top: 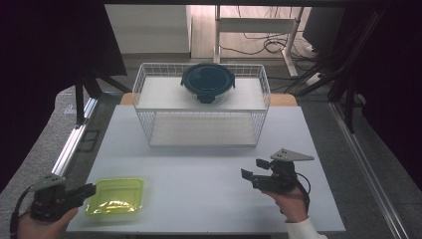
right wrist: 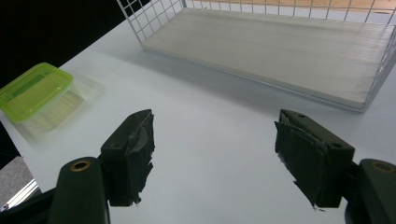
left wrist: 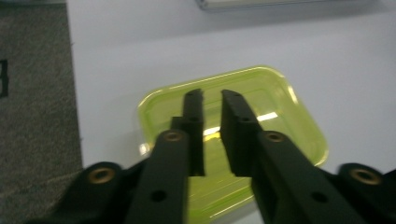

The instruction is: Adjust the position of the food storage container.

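**Two tools, two containers, one wire rack**

One yellow-green container (top: 116,195) lies near the front left corner of the white surface (top: 209,169). It is a shallow, see-through plastic box with rounded corners, and it sits flat.

The left tool (top: 89,190) is at the container's left edge, held in a hand (top: 42,224) at the surface's corner. In the left gripper view its two black jaws stand nearly pressed together, with a narrow gap between them, above the container (left wrist: 261,116). Nothing is pinched between them; whether the tips touch the plastic cannot be told.

The right tool (top: 251,169) is held above the front right part of the surface, well apart from the yellow-green container. Its two jaws are spread wide with nothing between them; the right gripper view looks past them to the bare surface and to the container (right wrist: 35,91) farther off.

One white wire rack (top: 201,107) with two levels stands at the back. On its upper level sits one round container with a dark lid (top: 207,82). The lower level (right wrist: 280,51) holds nothing.
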`<move>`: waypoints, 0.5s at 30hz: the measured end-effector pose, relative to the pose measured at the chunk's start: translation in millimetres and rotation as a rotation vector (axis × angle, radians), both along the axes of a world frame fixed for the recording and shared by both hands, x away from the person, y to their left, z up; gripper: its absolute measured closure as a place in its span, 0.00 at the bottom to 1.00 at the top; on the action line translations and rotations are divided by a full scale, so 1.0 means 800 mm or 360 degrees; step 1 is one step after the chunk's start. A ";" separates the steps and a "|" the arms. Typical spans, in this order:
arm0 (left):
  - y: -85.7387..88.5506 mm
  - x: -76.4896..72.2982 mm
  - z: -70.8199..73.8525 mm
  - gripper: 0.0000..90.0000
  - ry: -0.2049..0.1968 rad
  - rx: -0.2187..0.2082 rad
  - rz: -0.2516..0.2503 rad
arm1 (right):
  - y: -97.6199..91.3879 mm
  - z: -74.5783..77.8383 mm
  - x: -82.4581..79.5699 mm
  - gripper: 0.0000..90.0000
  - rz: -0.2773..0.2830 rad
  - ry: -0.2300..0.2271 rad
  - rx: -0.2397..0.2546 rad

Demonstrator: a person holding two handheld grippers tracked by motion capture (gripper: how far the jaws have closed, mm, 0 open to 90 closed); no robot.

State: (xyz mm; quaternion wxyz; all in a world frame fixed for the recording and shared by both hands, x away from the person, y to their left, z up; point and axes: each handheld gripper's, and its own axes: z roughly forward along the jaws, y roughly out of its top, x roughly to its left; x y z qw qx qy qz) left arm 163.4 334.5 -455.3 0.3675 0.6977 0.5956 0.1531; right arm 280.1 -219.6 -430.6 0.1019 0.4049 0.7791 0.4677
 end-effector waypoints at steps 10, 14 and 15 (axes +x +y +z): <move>0.034 0.004 -0.033 1.00 0.0199 0.0147 0.0149 | 0.001 0.000 -0.001 0.31 0.0015 0.0001 -0.0005; 0.038 0.004 -0.052 1.00 0.0297 0.0164 0.0164 | 0.000 0.001 -0.001 0.31 0.0000 -0.0009 0.0005; 0.037 0.003 -0.055 1.00 0.0316 0.0162 0.0161 | 0.000 0.002 -0.002 0.31 0.0000 -0.0009 0.0004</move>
